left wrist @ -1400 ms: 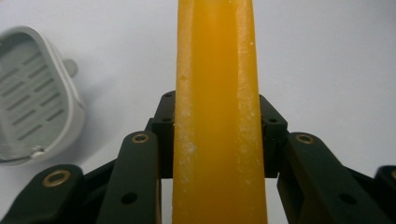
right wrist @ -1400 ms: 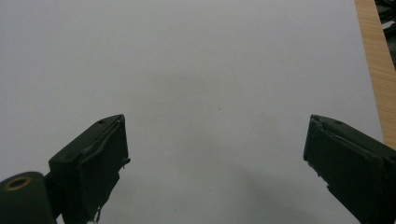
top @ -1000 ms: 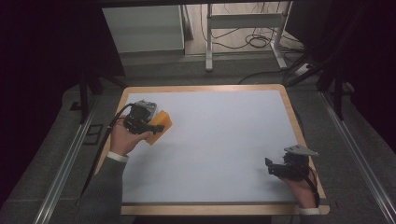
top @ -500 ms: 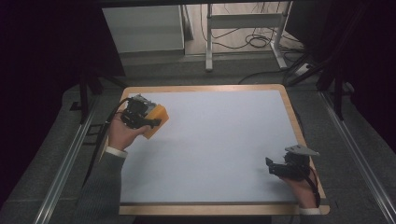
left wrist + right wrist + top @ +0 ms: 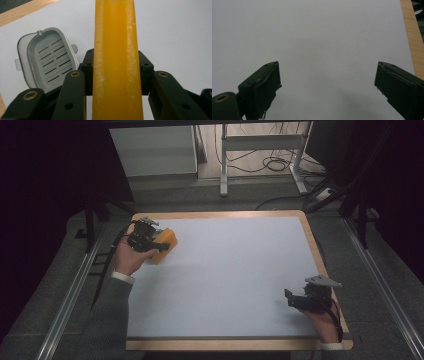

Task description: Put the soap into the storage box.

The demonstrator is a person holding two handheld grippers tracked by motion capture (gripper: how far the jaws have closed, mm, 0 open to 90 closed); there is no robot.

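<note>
An orange-yellow bar (image 5: 169, 240) is clamped in my left gripper (image 5: 157, 245), near the far left corner of the table. In the left gripper view the bar (image 5: 116, 62) rises upright between the two black jaws, whose pads press on both of its sides. Under it, a grey slotted dish (image 5: 47, 57) lies on the white surface. My right gripper (image 5: 292, 299) rests near the front right corner. In the right gripper view its jaws (image 5: 327, 82) stand wide open with nothing between them.
The white table top has a wooden rim (image 5: 225, 214). Metal rails (image 5: 75, 290) run along both sides on the floor. Beyond the far edge stand a table leg frame (image 5: 225, 165) and loose cables (image 5: 272, 165).
The left hand has carried the orange-yellow bar a little to the left and toward the far edge. The right hand has kept still.
</note>
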